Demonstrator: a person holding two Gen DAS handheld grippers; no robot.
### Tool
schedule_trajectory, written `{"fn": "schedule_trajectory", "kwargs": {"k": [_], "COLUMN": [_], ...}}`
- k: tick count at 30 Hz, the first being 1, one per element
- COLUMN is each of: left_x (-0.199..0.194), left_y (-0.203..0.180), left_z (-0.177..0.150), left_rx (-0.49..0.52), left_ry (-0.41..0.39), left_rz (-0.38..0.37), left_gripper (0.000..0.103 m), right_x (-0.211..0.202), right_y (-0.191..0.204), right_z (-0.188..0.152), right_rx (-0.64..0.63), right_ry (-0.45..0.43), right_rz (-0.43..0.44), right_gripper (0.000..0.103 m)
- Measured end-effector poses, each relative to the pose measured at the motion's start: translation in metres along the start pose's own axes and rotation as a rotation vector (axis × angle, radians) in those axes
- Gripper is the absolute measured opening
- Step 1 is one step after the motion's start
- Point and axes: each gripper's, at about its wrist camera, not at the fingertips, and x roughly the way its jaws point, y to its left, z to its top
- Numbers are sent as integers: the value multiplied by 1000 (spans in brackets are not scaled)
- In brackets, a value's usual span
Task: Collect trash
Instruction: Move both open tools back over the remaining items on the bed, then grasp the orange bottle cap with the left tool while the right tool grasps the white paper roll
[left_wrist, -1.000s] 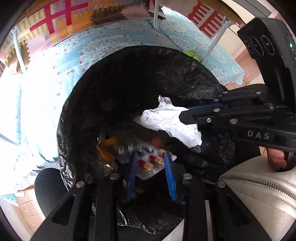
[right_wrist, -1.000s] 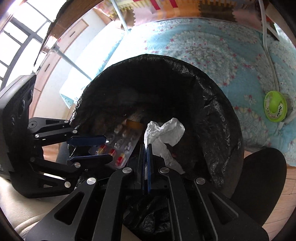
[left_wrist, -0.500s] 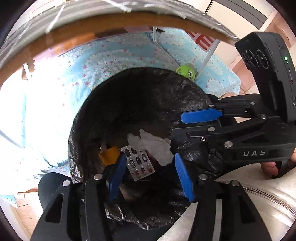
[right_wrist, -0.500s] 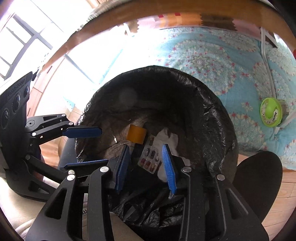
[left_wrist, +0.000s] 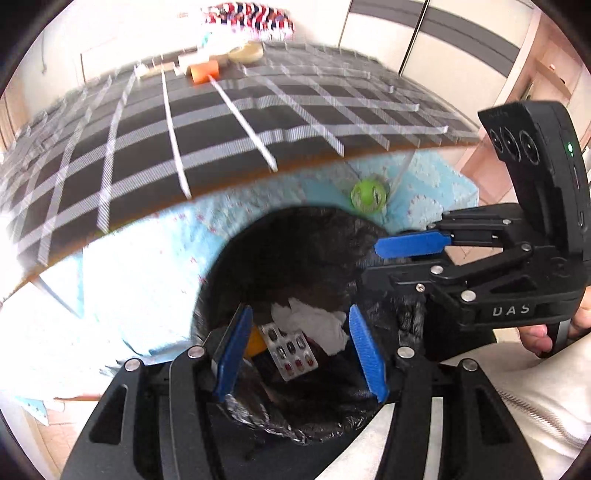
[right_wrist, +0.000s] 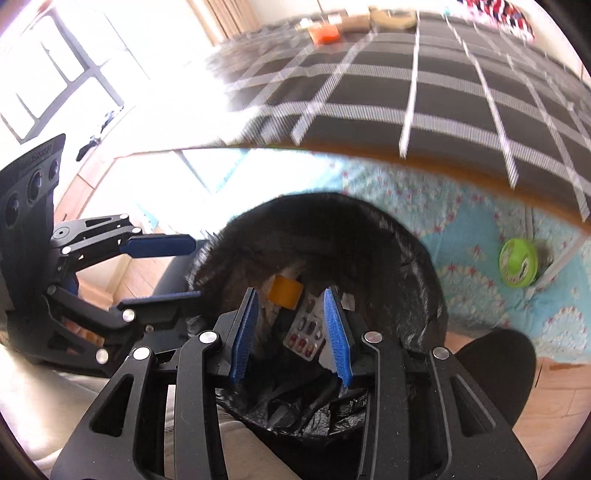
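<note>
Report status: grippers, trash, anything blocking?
Left gripper open, right gripper open, both empty. Blister pack and tissue inside bin bag. Nothing blocking.

The far end of the bench was motion-blurred in both views; the orange object and the pale items beside it could not be identified. The red-striped item beyond them was smeared and cut by the upper frame edge. Inside the bin liner, the crumpled paper partly covered the blister pack, and the yellow-orange object was partly masked by a finger of the left gripper. The label on the green lid beyond the bin liner was too small to read.
</note>
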Motion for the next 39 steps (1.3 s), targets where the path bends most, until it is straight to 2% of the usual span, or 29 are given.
{"fn": "schedule_trajectory", "kwargs": {"k": [9,13,19,31,35,39], "left_x": [-55,-62,-65,-43,-33,-19], "left_y": [4,10,20,48,56,66], "left_z": [35,55,85,134,152,167], "left_rx": [58,71,80,61,51,32], "left_ry": [-152,-190,-216,-232,-237,-223], "left_rz": [41,50,69,70,73,83], "left_gripper": [52,52,53,52,53,52], "right_x": [-45,-55,-59,-60,-60,-50], "right_y": [7,2,-13,-44,-55,-69], "right_z": [38,57,93,159,186,215], "right_rx": [-68,-83,-91,-86,-76,-50], "right_ry": [-137,-181,-222,-302,-345,-341], "right_rz": [-17,-29,-59,-126,-172,-172], "right_gripper": [37,37,37,37,43,45]}}
